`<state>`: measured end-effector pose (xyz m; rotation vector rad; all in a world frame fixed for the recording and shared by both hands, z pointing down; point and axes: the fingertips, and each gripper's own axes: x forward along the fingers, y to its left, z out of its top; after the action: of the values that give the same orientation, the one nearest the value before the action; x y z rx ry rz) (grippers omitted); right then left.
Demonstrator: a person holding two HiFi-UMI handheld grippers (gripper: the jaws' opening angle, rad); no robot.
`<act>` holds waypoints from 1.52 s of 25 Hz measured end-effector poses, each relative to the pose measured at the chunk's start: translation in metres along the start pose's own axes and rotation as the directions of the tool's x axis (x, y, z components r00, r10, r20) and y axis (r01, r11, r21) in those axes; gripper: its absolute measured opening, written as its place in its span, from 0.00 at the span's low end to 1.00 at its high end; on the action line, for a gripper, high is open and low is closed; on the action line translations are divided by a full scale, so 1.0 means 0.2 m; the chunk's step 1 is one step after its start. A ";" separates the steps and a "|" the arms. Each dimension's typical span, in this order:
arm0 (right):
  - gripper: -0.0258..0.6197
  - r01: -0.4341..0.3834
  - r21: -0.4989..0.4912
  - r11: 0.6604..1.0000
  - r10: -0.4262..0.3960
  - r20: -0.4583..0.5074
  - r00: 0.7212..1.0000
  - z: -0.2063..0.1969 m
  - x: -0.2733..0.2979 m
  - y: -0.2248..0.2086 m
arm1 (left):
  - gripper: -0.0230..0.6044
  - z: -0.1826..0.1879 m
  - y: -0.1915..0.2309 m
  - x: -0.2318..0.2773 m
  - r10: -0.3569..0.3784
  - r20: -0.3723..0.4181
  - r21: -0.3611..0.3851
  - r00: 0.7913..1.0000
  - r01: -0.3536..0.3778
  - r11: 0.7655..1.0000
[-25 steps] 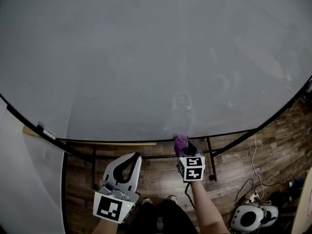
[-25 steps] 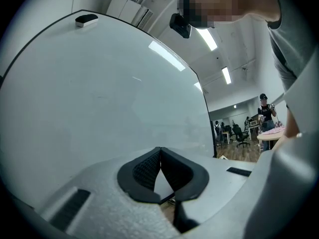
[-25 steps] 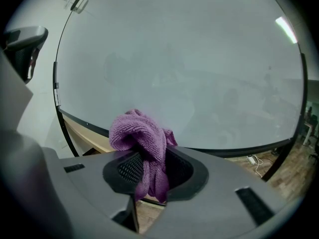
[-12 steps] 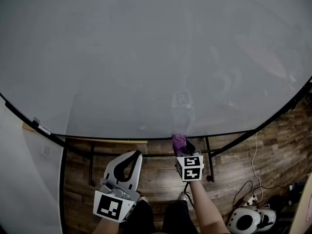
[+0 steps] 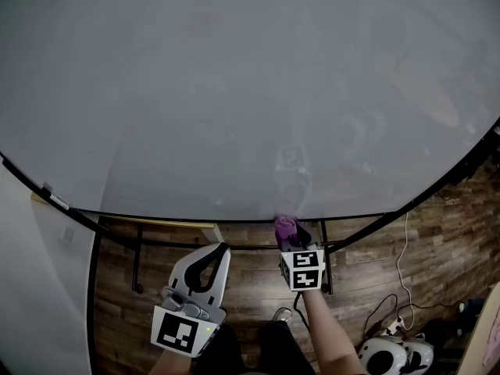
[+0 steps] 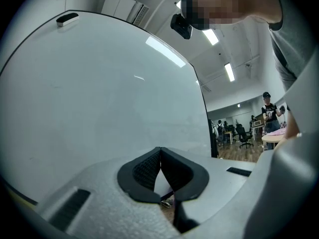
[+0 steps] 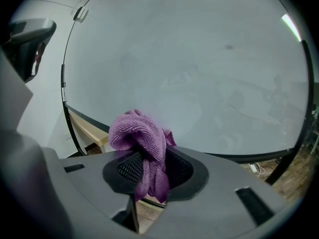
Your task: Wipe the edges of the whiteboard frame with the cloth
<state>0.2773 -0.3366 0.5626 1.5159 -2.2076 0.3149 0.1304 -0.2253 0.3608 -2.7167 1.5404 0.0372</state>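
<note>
A large whiteboard (image 5: 234, 92) fills most of the head view; its black frame (image 5: 195, 219) runs along the bottom edge. My right gripper (image 5: 287, 231) is shut on a purple cloth (image 5: 286, 226), held against the lower frame edge near the middle. In the right gripper view the cloth (image 7: 142, 138) bunches out between the shut jaws, with the frame (image 7: 234, 158) behind it. My left gripper (image 5: 214, 254) hangs below the board, jaws shut on nothing, apart from the frame. The left gripper (image 6: 160, 169) faces the board surface (image 6: 99, 93).
A wooden tray ledge (image 5: 207, 229) and black stand legs (image 5: 324, 264) sit under the board. Wood floor (image 5: 375, 264) lies below, with cables (image 5: 398, 280) and a white device (image 5: 387, 354) at the lower right. A wall (image 5: 31, 287) stands at the left.
The board's bottom frame has shifted slightly up and left in the head view. My right gripper keeps the cloth on the frame edge. My left gripper has hardly moved.
</note>
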 end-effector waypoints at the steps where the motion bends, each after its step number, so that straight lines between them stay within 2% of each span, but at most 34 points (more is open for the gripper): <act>1: 0.20 0.000 0.000 1.000 0.000 0.001 1.000 0.00 -0.01 -0.03 | 0.07 0.00 -0.02 0.02 0.001 0.000 -0.001 1.000 -0.001 1.000; 17: 0.20 -0.024 -0.019 1.000 0.024 0.022 0.999 -0.07 -0.09 -0.37 | 0.07 0.02 -0.30 0.27 0.027 0.065 0.044 0.998 -0.030 0.999; 25: 0.20 0.004 0.000 1.000 -0.004 0.024 1.000 -0.12 -0.15 -0.59 | 0.07 0.01 -0.45 0.37 0.018 0.048 0.044 0.999 -0.020 0.999; 30: 0.20 0.019 0.008 1.000 -0.019 0.025 1.000 -0.14 -0.18 -0.70 | 0.07 -0.02 -0.56 0.41 -0.011 0.015 0.030 1.000 0.011 0.999; 38: 0.20 0.046 0.017 0.999 -0.046 0.028 0.999 -0.17 -0.21 -0.85 | 0.07 -0.03 -0.65 0.46 -0.026 0.004 0.030 1.000 0.026 0.999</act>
<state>0.4552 -0.3514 0.5621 1.5864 -2.1938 0.2987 0.2888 -0.2374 0.3646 -2.7107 1.4922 0.0193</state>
